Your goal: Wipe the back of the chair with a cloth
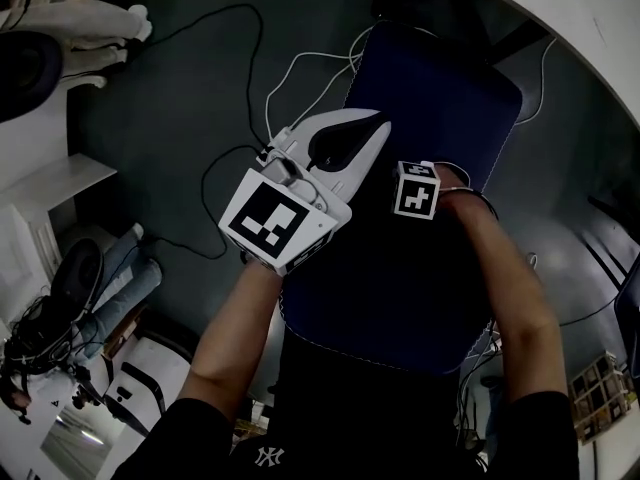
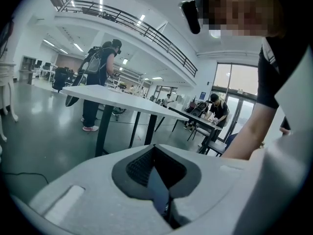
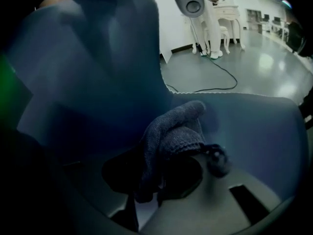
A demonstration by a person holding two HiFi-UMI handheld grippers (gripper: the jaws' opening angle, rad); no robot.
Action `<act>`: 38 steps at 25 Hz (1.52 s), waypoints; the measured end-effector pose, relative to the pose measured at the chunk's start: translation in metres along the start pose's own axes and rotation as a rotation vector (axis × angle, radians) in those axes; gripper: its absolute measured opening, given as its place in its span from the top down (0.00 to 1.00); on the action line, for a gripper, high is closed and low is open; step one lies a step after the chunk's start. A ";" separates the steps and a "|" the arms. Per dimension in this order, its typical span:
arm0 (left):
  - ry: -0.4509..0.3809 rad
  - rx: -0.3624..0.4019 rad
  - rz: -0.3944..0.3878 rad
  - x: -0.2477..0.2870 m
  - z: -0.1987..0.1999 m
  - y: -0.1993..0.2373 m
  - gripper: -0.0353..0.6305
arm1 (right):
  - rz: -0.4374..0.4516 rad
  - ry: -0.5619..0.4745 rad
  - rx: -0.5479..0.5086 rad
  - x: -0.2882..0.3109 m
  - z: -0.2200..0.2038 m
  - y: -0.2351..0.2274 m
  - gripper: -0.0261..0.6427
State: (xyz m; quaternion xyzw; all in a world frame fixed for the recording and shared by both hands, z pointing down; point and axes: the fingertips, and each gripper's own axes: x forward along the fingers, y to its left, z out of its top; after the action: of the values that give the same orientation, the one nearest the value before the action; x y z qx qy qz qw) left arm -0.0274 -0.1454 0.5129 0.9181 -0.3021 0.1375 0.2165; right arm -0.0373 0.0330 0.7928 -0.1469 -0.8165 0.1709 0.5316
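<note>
Where the right claw (image 3: 161,182) clamps, the cloth (image 3: 171,131) sits pinched.

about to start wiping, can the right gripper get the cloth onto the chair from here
Probably yes: the right gripper is shut on the cloth, and the blue chair lies right in front of it with nothing between.

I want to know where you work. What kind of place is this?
Probably a big open office or workshop hall: long white tables, a railed balcony overhead, and tall windows.
</note>
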 end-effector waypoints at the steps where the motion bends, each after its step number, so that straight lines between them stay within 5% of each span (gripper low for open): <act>1: 0.001 -0.004 0.003 -0.001 0.001 0.000 0.93 | 0.011 -0.004 -0.008 0.000 0.002 0.004 0.83; 19: -0.030 -0.042 0.039 -0.033 0.034 -0.026 0.93 | 0.243 -0.138 0.034 -0.090 0.051 0.085 0.84; 38: -0.055 -0.037 0.051 -0.076 0.071 -0.079 0.93 | 0.277 -0.171 0.033 -0.180 0.088 0.176 0.84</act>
State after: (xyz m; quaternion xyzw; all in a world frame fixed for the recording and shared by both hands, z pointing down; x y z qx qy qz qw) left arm -0.0295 -0.0846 0.3977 0.9094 -0.3338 0.1122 0.2214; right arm -0.0376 0.1040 0.5358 -0.2341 -0.8277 0.2677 0.4340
